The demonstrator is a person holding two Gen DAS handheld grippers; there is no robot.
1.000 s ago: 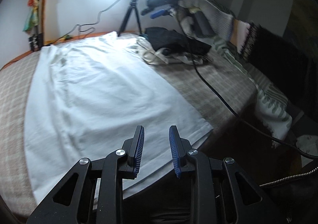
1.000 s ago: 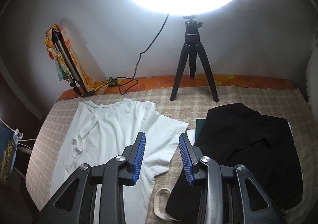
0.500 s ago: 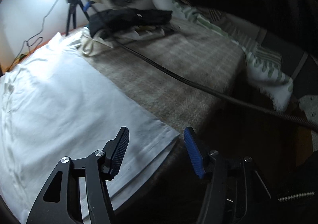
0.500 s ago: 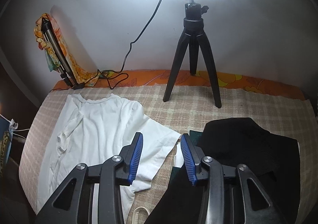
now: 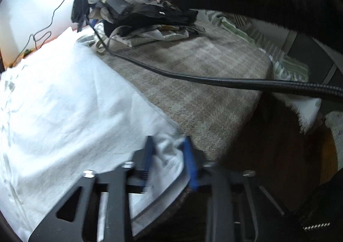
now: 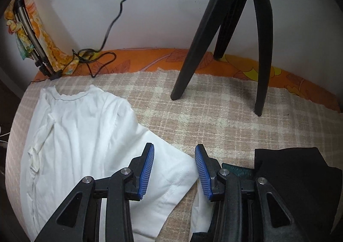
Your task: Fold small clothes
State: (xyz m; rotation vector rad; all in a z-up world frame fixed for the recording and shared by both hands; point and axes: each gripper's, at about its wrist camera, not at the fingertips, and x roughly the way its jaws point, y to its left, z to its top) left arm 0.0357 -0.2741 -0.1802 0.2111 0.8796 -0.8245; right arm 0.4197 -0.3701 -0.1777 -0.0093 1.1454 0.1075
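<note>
A white T-shirt (image 5: 64,113) lies flat on the checked beige cover (image 5: 203,83). My left gripper (image 5: 168,152) straddles the shirt's near hem corner, with bunched white cloth between its blue pads; the view is blurred and a gap still shows. In the right wrist view the same shirt (image 6: 85,141) lies with its collar toward the wall. My right gripper (image 6: 174,169) is open and low over the shirt's right sleeve, its left pad above the cloth, its right pad just past the sleeve edge.
A black folded garment (image 6: 295,179) lies right of the sleeve, atop patterned cloth (image 5: 150,34). A black tripod (image 6: 227,38) stands by the wall. A thick black cable (image 5: 214,80) crosses the cover. The bed edge (image 5: 255,109) drops away at the right.
My left gripper has come down onto the hem corner and narrowed around it. My right gripper has moved forward and down toward the sleeve and opened wider.
</note>
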